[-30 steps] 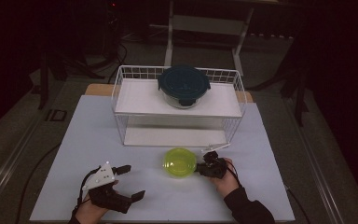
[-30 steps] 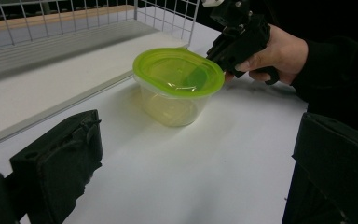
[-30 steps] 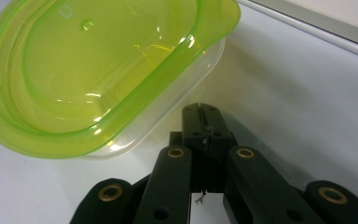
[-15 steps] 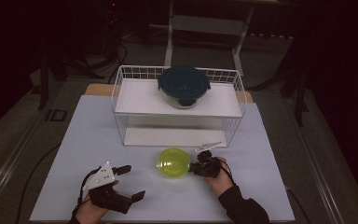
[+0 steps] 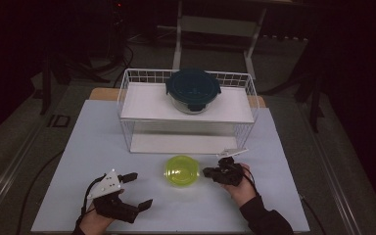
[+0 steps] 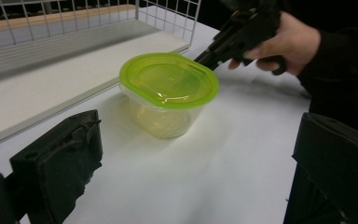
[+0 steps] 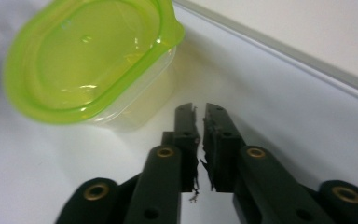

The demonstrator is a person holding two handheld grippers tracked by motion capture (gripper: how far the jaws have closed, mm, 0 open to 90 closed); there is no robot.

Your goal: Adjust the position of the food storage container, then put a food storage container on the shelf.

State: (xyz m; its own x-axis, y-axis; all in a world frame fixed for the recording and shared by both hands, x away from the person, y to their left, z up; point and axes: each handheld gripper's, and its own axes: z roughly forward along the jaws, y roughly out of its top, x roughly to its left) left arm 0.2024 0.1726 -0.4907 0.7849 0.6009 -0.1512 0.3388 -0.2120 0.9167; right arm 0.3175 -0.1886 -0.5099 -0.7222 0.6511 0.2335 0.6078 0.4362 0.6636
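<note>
The green-lidded tub [image 5: 181, 170] is sitting lid-on on the tabletop [image 5: 103, 147], just in front of the wire shelf rack [image 5: 188, 111], near the middle of the front half. Over the last second it has slid a little toward nine o'clock and settled there, upright, apart from both grippers.

My right gripper [image 7: 199, 112] is hovering just off the tub's three o'clock side, tips aimed at its wall but not touching it. A second ago it was pressed close against that side; now I am seeing a thin slit between the fingers [image 7: 186, 135], which have just been parting slightly, with nothing held between them. I am reading that as the end of a nudge rather than a grab: the tub has been pushed, and the gripper is backing off and lifting a touch.

My left gripper [image 5: 136, 190] is resting at about seven o'clock from the tub, fingers spread wide and empty, unmoved from where it was.

Farther back, at twelve o'clock, a dark-lidded glass bowl [image 5: 193, 91] is standing on the rack's top shelf, untouched throughout.
</note>
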